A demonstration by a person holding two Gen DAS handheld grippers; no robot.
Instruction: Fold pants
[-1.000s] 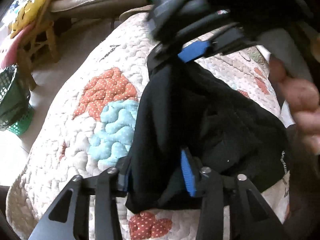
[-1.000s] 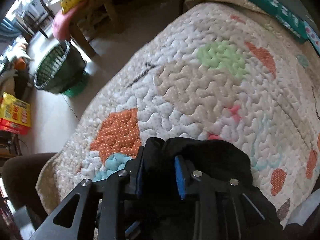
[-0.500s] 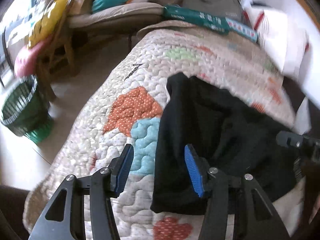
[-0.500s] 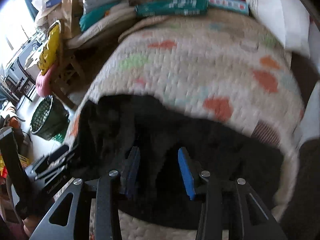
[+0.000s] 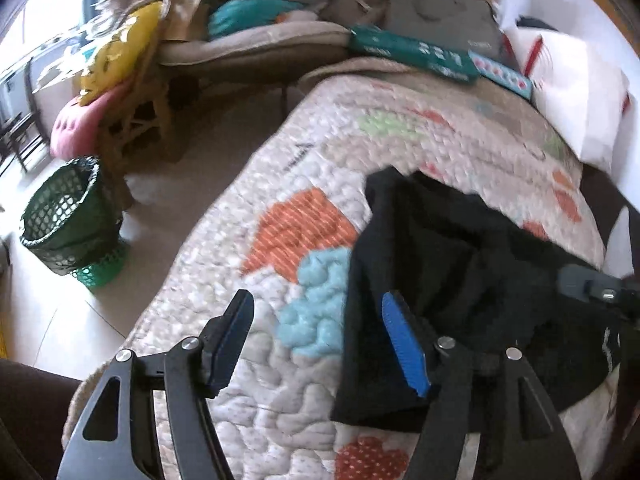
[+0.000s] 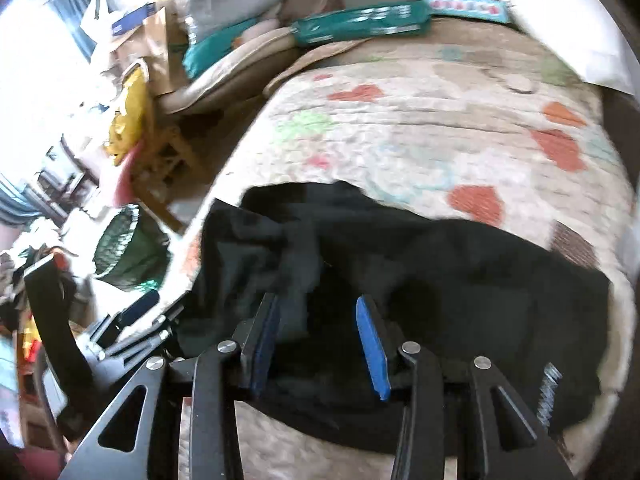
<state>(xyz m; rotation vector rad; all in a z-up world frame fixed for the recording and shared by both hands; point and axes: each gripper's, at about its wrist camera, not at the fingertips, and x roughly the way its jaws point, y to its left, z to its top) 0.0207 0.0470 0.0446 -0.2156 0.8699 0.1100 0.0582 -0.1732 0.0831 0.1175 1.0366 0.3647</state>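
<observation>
The black pants (image 5: 452, 264) lie folded in a loose heap on the quilted bed cover (image 5: 288, 208). They also show in the right wrist view (image 6: 420, 272). My left gripper (image 5: 316, 320) is open and empty above the cover, its right finger over the pants' left edge. My right gripper (image 6: 316, 320) is open and empty above the middle of the pants. Part of the right gripper (image 5: 588, 284) shows at the right in the left wrist view. The left gripper (image 6: 132, 316) shows at the left in the right wrist view.
A green mesh basket (image 5: 68, 220) stands on the floor left of the bed. A wooden chair (image 5: 132, 120) with yellow and pink cushions is behind it. Green boxes (image 5: 412, 52) and a white pillow (image 5: 576, 104) lie at the bed's far end.
Both grippers were shut on the pants a second ago. They have let go, opened and pulled back upward. The pants now lie on the cover.
</observation>
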